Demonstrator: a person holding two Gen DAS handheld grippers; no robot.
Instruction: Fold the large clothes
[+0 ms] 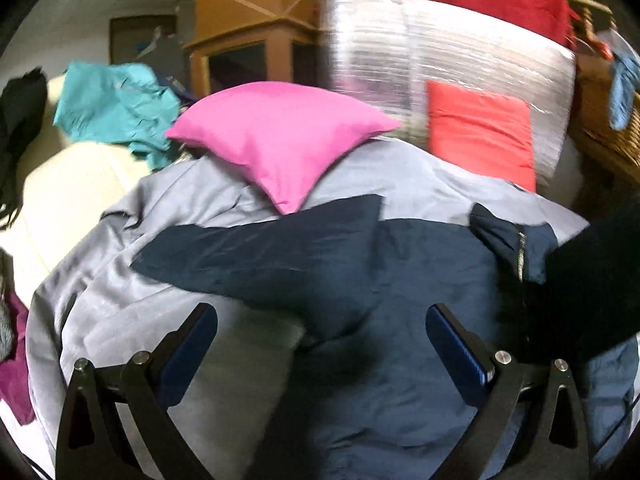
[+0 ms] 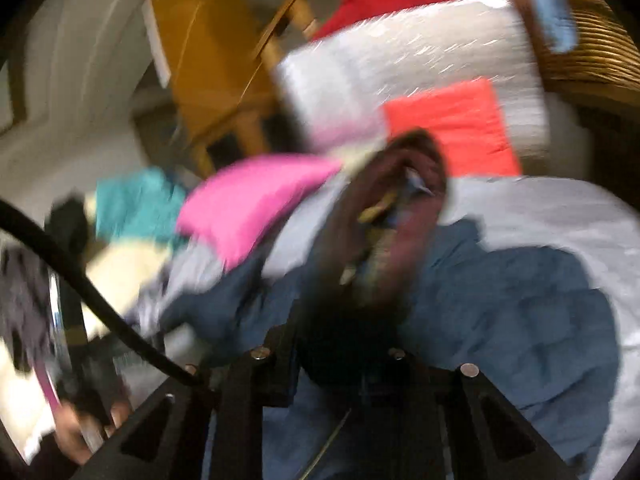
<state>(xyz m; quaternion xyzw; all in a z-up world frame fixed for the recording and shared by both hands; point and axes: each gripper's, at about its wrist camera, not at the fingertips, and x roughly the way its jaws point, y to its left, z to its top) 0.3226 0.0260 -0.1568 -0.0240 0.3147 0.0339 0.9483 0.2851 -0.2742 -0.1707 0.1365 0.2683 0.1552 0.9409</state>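
Jacket [image 1: 280, 264] sharp under open left tool [image 1: 322, 340]; right view blurred.

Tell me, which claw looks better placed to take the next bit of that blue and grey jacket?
Probably the left claw: open, empty, over the jacket. The right claw already seems closed on dark cloth.

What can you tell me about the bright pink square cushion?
The bright pink square cushion is plump, of smooth, matte woven-looking fabric, with pointed corners and no visible pattern or trim. It lies tilted, one corner pointing down towards the camera, resting on the pale grey and navy jacket spread below it. Behind its right corner stands a silvery plastic-wrapped bundle; a crumpled teal garment lies to its left. Neither gripper touches it.
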